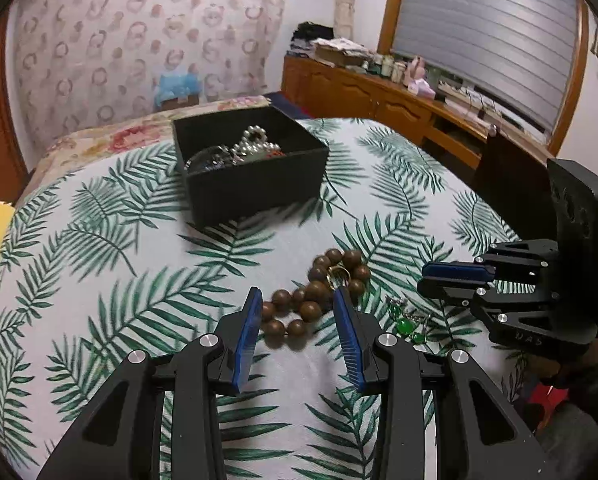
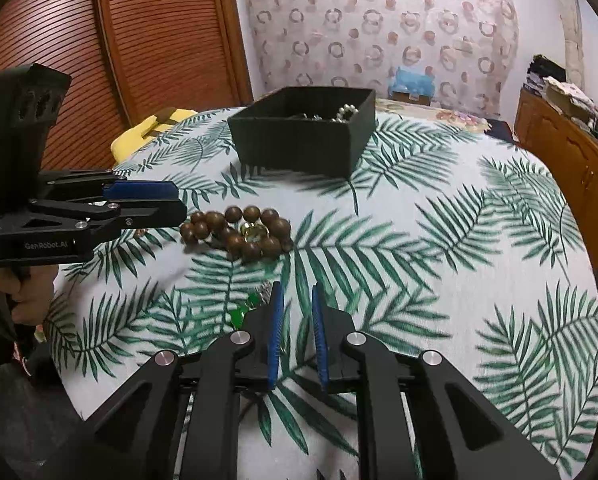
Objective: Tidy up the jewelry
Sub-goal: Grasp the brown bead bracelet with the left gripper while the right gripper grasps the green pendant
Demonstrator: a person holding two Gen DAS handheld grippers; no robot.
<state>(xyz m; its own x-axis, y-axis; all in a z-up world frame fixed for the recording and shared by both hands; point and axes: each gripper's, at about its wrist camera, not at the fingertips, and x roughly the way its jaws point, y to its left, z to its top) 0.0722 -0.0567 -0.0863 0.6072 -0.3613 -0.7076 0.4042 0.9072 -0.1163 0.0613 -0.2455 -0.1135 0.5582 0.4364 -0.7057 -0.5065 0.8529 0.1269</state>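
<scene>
A brown wooden bead bracelet point(image 1: 315, 296) point(image 2: 235, 232) lies on the leaf-print cloth, with a small gold ring point(image 1: 337, 274) point(image 2: 253, 232) on it. A green-stone piece of jewelry point(image 1: 405, 322) point(image 2: 243, 312) lies to its right. A black box point(image 1: 251, 160) point(image 2: 303, 132) behind holds pearls and other jewelry. My left gripper point(image 1: 297, 298) point(image 2: 179, 200) is open, its fingers on either side of the near end of the bracelet. My right gripper point(image 2: 297, 292) point(image 1: 427, 276) is open with a narrow gap and empty, just right of the green piece.
The leaf-print cloth point(image 1: 139, 280) covers a rounded table. A yellow object point(image 2: 147, 132) lies at its left edge. A wooden sideboard point(image 1: 379, 92) with clutter stands along the wall at the right, and a slatted wooden door point(image 2: 139, 40) at the left.
</scene>
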